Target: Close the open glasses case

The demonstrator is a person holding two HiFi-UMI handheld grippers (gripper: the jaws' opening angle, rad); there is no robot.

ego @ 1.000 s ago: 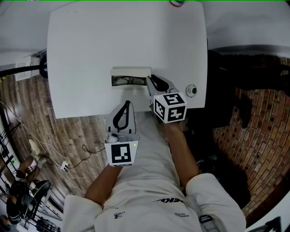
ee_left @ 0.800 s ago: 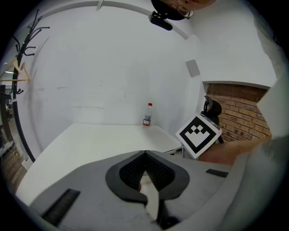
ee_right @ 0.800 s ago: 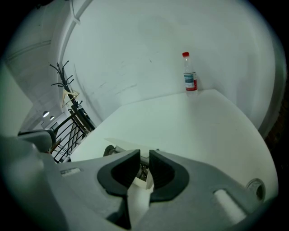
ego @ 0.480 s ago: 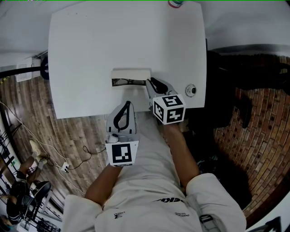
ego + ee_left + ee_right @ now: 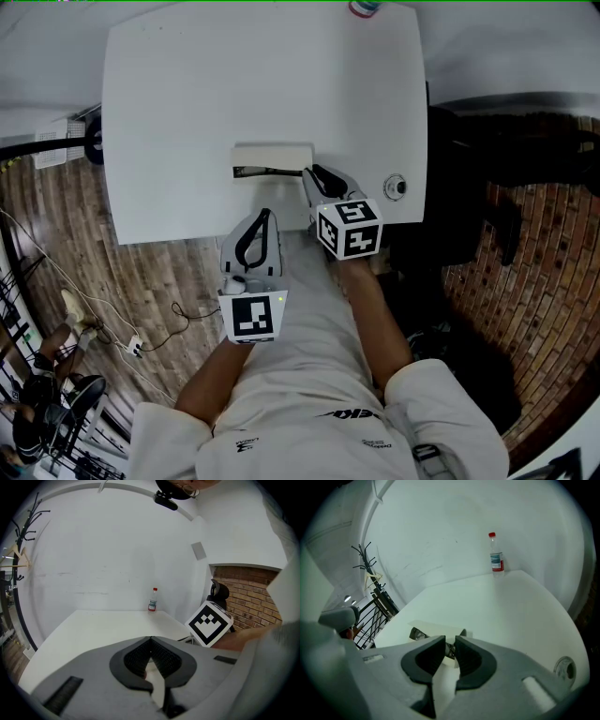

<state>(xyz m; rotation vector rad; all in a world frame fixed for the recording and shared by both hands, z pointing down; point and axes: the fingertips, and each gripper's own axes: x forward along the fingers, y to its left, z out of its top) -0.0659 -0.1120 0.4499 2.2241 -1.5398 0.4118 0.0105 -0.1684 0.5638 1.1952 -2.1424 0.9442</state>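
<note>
head view shows the glasses case (image 5: 272, 156) lying crosswise on the white desk (image 5: 187, 112), near its front edge, with the lid low over the base and only a dark slit open along the near side. the right tongs (image 5: 313, 172) sit at the case's right end, touching it or just beside it; i cannot tell which. right gripper view has their jaws a narrow gap apart, gripping nothing, with the case just past the tips and the glasses (image 5: 417, 633) showing through the opening. the left tongs (image 5: 265, 216) reach just over the desk's front edge, near the case but apart from it; left gripper view shows their jaws pressed together and empty. a bottle (image 5: 496, 555) stands at the far edge and a small round thing (image 5: 396, 186) lies to the right, both well apart from the case.

judging by the slit, the closing looks nearly done but not finished. the main risk is that a push from the end slides the light case over the smooth desk rather than seating the lid, since nothing braces the other side. a downward press placed off centre could tip the case or let the tips skid off the lid. the glasses could also catch in the seam if an arm sits high, and forcing the lid then would bend the frame. the lid may spring up if it is let go before it latches.
</note>
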